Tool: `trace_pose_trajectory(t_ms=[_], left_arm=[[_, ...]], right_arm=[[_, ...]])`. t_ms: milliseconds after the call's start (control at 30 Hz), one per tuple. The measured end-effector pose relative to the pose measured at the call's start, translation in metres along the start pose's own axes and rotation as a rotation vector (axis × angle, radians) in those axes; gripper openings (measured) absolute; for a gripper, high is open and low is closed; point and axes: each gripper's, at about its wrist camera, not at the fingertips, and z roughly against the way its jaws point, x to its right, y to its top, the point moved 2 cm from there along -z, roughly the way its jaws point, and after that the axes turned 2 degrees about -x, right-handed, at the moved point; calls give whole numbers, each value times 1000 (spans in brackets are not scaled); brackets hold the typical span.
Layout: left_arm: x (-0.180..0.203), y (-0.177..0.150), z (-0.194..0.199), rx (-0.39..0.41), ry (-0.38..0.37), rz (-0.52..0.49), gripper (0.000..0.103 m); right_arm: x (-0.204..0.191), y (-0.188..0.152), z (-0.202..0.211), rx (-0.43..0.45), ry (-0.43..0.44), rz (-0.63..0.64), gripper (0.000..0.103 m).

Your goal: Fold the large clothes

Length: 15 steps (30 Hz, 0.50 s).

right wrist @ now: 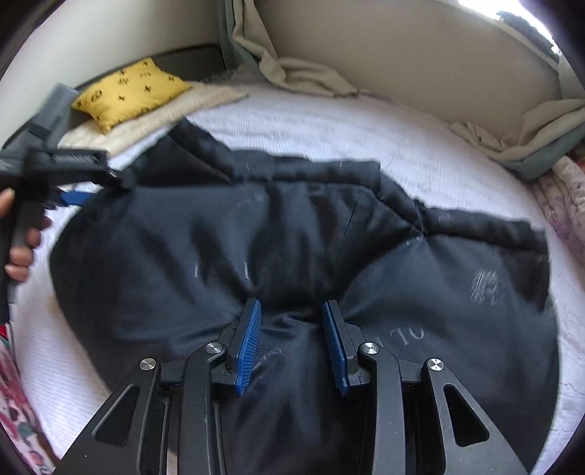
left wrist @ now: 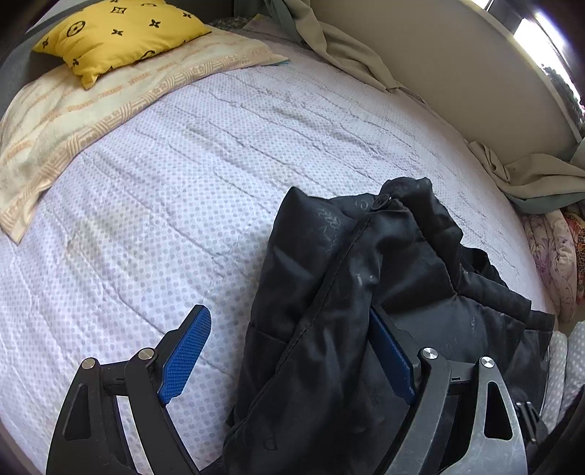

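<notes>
A black padded jacket (right wrist: 153, 277) lies spread across the white dotted bedcover (right wrist: 365, 124), with pale lettering on it. My right gripper (right wrist: 292, 305) is shut on a bunched fold of it, and creases fan out from between the blue pads (right wrist: 248, 347). In the left wrist view, one end of the jacket (left wrist: 329, 292) rises in a heap and drapes over the right-hand finger. My left gripper (left wrist: 289, 314) stands wide open; its left pad (left wrist: 188, 350) is clear of the cloth. A person's hand (right wrist: 22, 255) holds the left gripper (right wrist: 93, 181) at the jacket's left edge.
A yellow patterned cushion (left wrist: 117, 33) rests on a cream towel (left wrist: 73, 120) at the bed's far left. Rumpled beige cloth (left wrist: 347, 47) lies along the far wall and in the right corner. Floral fabric (left wrist: 548, 255) is bunched at the right edge. Bare bedcover (left wrist: 164, 182) stretches left of the jacket.
</notes>
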Motion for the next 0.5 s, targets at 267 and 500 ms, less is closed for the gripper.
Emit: trace_pose_trajectory(t_ms=[267,500], left_arm=[[-3,-6,-12,-30,-31,15,90],[-10,-7,27,35,-123,-9,89]], right_arm=[[14,-6,-18,19,36,-24,31],[37,10,24,40,135,-127,36]])
